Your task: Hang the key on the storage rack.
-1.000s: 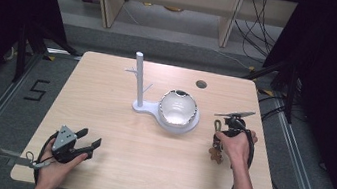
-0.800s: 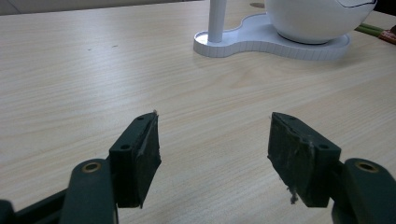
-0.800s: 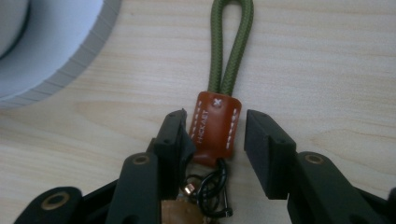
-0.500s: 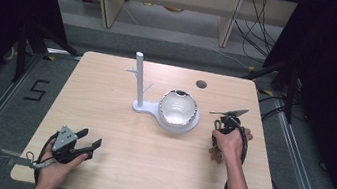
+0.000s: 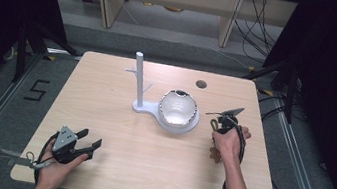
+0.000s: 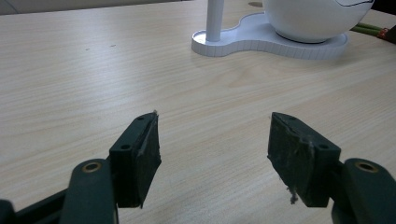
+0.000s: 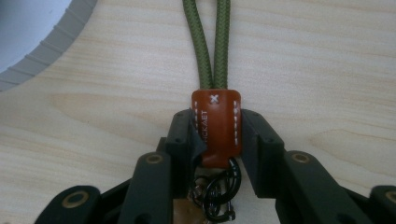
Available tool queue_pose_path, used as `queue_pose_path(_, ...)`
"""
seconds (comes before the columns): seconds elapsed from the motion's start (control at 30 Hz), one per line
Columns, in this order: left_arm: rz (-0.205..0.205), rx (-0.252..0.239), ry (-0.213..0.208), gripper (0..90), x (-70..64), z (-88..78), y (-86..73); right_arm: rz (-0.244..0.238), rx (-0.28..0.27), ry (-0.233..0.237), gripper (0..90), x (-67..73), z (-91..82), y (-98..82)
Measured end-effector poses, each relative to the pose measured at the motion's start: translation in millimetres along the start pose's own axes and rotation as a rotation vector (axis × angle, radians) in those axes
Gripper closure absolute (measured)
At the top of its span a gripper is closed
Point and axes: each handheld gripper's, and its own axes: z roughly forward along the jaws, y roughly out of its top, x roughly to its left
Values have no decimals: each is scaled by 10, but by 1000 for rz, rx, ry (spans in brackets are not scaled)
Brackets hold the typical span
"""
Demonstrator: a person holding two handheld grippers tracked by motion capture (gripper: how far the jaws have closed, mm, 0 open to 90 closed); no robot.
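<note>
The right gripper [image 7: 215, 140] is closed on the brown leather tab of a keychain [image 7: 216, 126], its jaws pressing the tab's two stitched sides. From the tab a doubled green cord loop [image 7: 212, 42] runs straight ahead along the gripper's own line, lying on the table [image 5: 147, 152], while dark metal rings [image 7: 217, 191] hang back between the jaws. In the high view this gripper [image 5: 223, 118] sits near the table's right edge, just beside the stand's [image 5: 168, 115] round bowl, and the stand's post [image 5: 139, 77] with its small pegs rises further left, toward the far edge. The keychain's long axis therefore points roughly away from the person, and the post lies off to its left, past the bowl. If the loop is meant for a peg, that seems the gap to cross. The left gripper [image 6: 212, 154], jaws wide and empty, rests near the front left corner, well apart from the stand.
</note>
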Motion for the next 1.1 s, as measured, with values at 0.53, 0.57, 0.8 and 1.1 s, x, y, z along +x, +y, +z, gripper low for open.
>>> queue_pose_path(0.53,4,9,7,335,-11,-6,2,42,-143,107,698,-75,-144,-243)
queue_pose_path(0.57,4,9,7,335,-11,-6,2,40,-160,108,698,-77,-161,-273)
queue_pose_path(0.8,5,9,9,335,-15,-6,2,-37,-330,147,698,-122,-207,-488)
queue_pose_path(1.1,4,10,13,336,-19,-4,2,-25,-470,190,699,-128,-232,-708)
